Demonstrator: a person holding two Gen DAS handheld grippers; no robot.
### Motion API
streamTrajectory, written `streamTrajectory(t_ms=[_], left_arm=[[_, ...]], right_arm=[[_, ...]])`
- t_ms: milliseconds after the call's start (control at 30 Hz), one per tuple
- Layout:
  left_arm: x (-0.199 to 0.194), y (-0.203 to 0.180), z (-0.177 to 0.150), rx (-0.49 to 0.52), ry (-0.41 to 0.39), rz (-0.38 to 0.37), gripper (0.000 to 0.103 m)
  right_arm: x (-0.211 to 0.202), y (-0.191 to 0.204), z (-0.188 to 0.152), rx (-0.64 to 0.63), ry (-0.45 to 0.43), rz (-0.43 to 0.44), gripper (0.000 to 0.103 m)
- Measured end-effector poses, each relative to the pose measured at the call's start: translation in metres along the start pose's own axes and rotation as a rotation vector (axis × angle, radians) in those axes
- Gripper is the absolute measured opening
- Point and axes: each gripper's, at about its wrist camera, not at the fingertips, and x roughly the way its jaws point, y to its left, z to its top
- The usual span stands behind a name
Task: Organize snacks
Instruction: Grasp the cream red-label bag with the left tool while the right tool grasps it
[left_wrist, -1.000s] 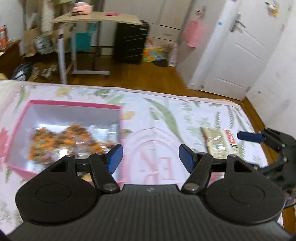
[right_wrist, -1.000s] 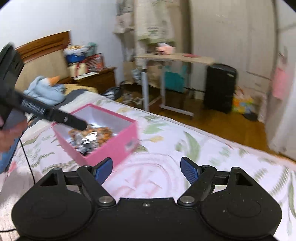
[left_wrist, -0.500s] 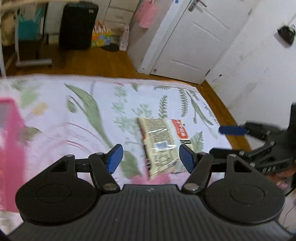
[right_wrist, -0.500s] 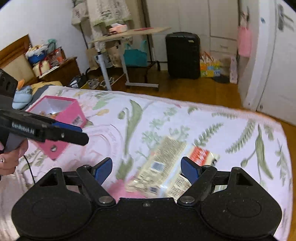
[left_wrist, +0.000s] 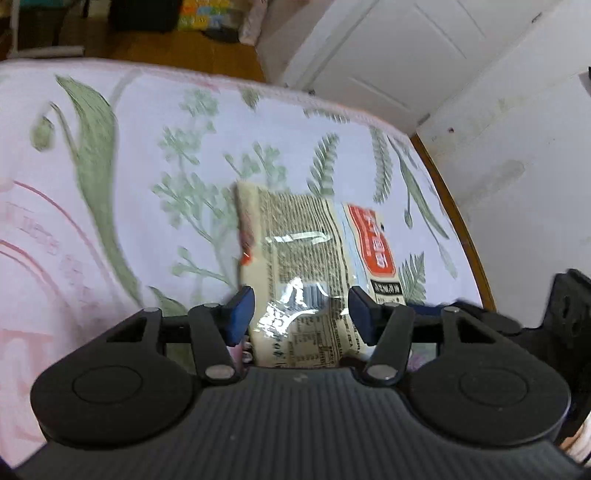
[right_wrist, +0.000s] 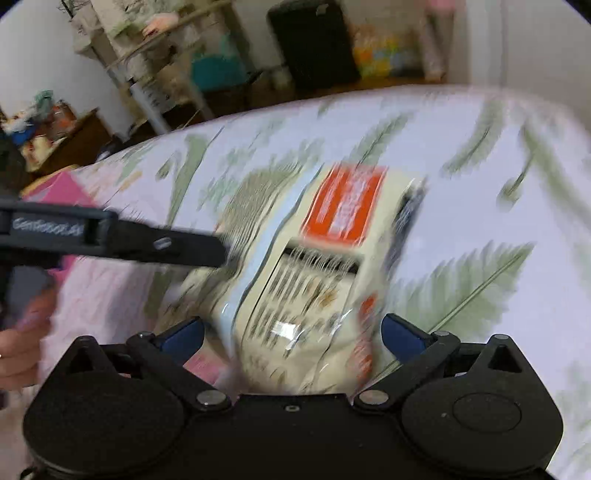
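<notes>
Four fingers (left_wrist: 242, 314) astride one snack packet (left_wrist: 306, 280)

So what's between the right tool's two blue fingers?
The cream snack packet lies between the right tool's fingers, untouched, in the right wrist view.

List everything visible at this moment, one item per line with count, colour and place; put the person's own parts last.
snack packet: one, cream with a red label, flat on the bedspread, between both grippers' fingers
bedspread: one, white with green leaves and pink print, covering the bed
pink box: one, pink, on the bed at the left edge of the right wrist view
door: one, white, beyond the bed's foot
suitcase: one, black, on the wooden floor
desk: one, light wood, by the far wall
left gripper: one, black with blue pads, jaws have just been closing, astride the packet
right gripper: one, black with blue pads, jaws have just been opening
hand: one, holding the left gripper's handle
</notes>
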Motion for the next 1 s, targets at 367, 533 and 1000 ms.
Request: streamTrajectory(t_ms=[367,533,1000], left_arm=[[0.016,0.02,-0.01,-0.153,-0.014,-0.056,0.057],[0.009,0.013,-0.014,-0.147,-0.016,-0.054,0.057],[-0.015,0.006,-0.019,-0.139,0.021,-0.011,0.059]], right_arm=[[0.005,0.008,-0.013,-0.12,-0.142,-0.063,0.102],[-0.003,0.024,-0.012,-0.146,-0.144,-0.111,0.095],[-0.029,0.054,-0.018,-0.164,-0.107,-0.122,0.086]])
